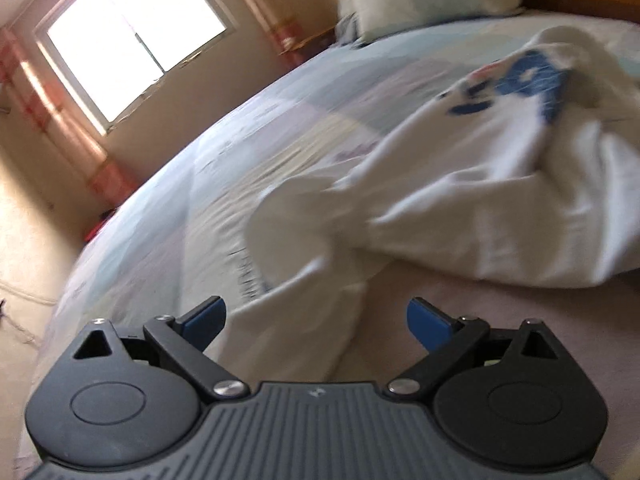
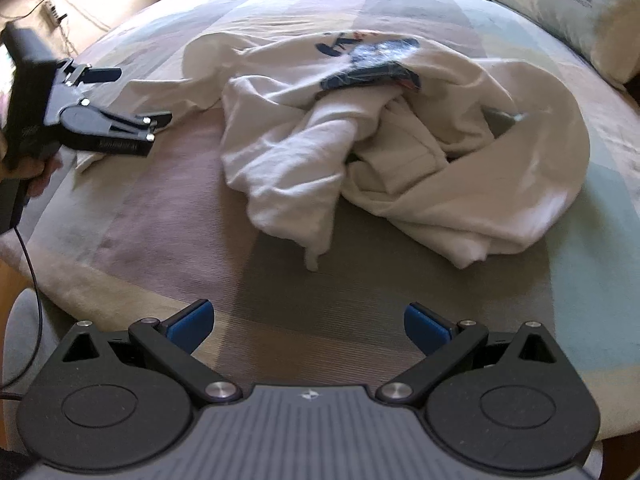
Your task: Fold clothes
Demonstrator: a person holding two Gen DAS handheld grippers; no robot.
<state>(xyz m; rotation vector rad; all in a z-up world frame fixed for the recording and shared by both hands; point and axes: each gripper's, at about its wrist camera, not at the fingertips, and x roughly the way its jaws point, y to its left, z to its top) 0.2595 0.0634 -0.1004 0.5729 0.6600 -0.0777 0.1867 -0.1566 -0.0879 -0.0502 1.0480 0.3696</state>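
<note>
A white garment with a blue print (image 2: 384, 132) lies crumpled in the middle of the bed (image 2: 168, 240). The left wrist view shows the same garment (image 1: 460, 184), with a sleeve trailing toward the camera. My left gripper (image 1: 316, 320) is open just above that sleeve, nothing between its blue pads. In the right wrist view the left gripper (image 2: 140, 96) shows at the far left, over the sleeve's end, held by a hand. My right gripper (image 2: 308, 324) is open above bare bedding, short of the garment's near edge.
A pillow (image 2: 580, 12) lies at the bed's far right corner. A window (image 1: 132, 36) and red-patterned curtains (image 1: 32, 92) stand beyond the bed. A cable (image 2: 32, 272) hangs down off the bed's left edge.
</note>
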